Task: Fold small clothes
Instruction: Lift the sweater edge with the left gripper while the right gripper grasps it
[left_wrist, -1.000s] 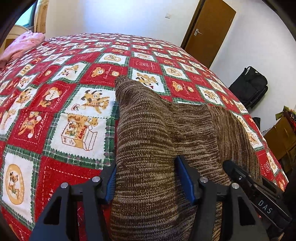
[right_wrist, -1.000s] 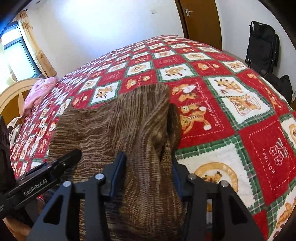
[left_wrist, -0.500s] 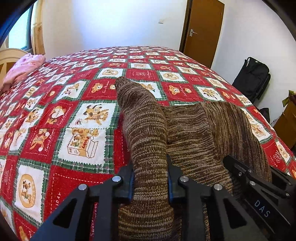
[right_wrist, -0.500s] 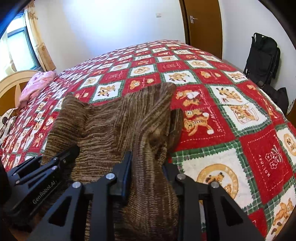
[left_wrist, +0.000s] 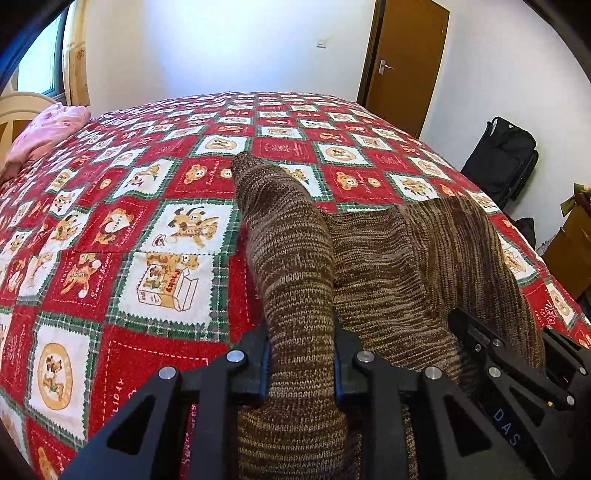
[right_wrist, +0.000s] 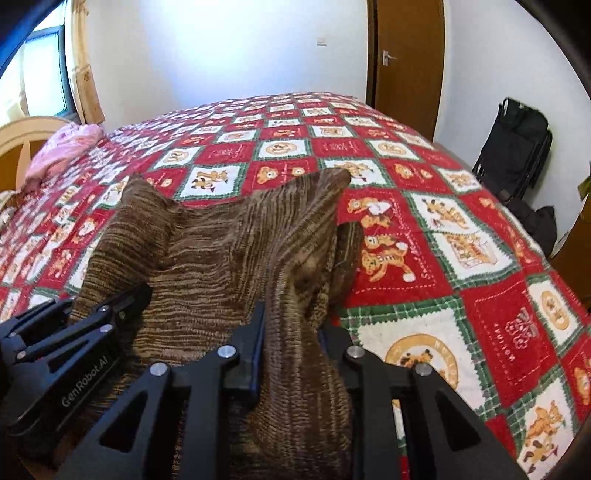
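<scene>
Red patchwork bedspread (left_wrist: 110, 258) serves as the folding surface; on it, the brown knit sweater (left_wrist: 388, 266) is pinched by left gripper (left_wrist: 299, 369) and right gripper (right_wrist: 291, 354), both clamped tight, presumably for lifting the near edge over.

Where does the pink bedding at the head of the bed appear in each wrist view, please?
Left wrist: pink bedding at the far left edge, on the patchwork bedspread.
Right wrist: pink bedding at upper left, beside the cream headboard.
Shared landmark: the brown door, upper right.
</scene>
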